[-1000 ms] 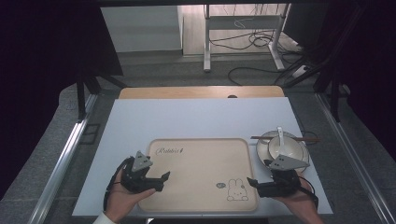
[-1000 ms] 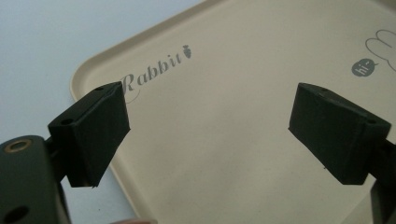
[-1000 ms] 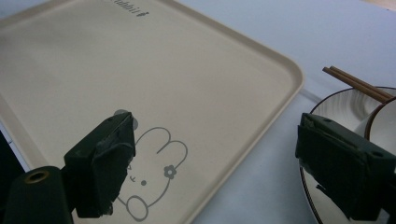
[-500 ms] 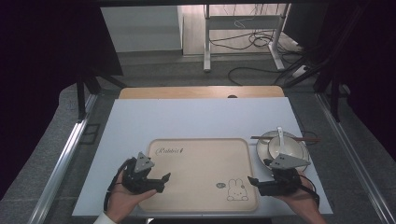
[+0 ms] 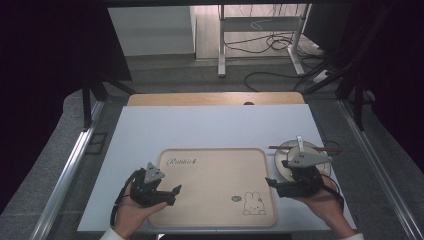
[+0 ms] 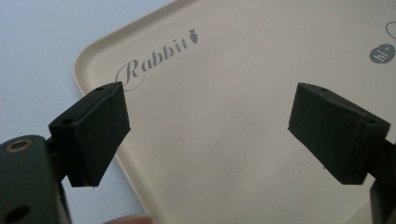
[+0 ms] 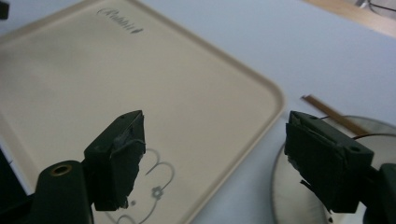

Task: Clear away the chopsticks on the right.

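At the near left of the white table (image 5: 200, 125), the left gripper (image 5: 172, 192) hangs over the left edge of the beige tray (image 5: 215, 170), jaws wide apart and holding nothing; in the left gripper view they straddle the tray's rim close to the "Rabbit" lettering (image 6: 156, 58). Across the tray's bare middle, a small rabbit drawing (image 5: 253, 204) sits near its near-right corner. Just beyond that corner the right gripper (image 5: 272, 184) is also spread apart and empty, one jaw over the tray and the other over the round metal dish (image 5: 320, 150) lying just beside the tray on the right, a thin stick (image 5: 330, 148) resting across it. The step looks like taking the tray by both sides. To do it well, each gripper should drop low enough to catch the raised rim squarely, bite at matching points left and right, and close together so the tray lifts level without nudging the dish.
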`<state>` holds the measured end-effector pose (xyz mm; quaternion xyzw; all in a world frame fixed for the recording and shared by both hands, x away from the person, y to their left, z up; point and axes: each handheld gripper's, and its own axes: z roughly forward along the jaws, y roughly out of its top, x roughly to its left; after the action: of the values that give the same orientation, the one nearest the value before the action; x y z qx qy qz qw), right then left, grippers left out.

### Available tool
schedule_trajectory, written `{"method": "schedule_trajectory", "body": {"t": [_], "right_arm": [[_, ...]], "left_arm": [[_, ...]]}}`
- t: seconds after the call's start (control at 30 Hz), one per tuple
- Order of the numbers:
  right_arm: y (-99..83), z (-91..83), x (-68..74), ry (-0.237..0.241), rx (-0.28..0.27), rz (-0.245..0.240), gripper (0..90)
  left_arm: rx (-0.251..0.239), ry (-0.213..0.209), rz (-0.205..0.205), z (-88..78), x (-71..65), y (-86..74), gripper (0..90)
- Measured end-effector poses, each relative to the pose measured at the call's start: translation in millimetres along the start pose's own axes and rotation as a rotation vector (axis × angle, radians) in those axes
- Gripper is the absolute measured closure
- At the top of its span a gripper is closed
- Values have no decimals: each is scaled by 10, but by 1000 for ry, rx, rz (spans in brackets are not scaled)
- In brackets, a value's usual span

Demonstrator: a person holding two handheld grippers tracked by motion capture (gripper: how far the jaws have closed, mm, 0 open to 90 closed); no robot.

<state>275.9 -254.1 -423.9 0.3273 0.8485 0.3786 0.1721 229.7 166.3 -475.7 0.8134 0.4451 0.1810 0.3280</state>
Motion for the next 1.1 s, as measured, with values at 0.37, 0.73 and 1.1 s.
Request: {"method": "schedule_trajectory", "body": {"t": [0.37,0.73,1.1], "right_arm": [[352,-134,-509,-51,-9,82,258],[393,-266,-977,-88,-22,150,287],[122,-378,-1389,-212,34,224,307]], "left_arm": [[-2,8,5,17,5,3,122],[15,10,-8,37,20,-1,121],[14,18,-1,35,19,-2,120]]}}
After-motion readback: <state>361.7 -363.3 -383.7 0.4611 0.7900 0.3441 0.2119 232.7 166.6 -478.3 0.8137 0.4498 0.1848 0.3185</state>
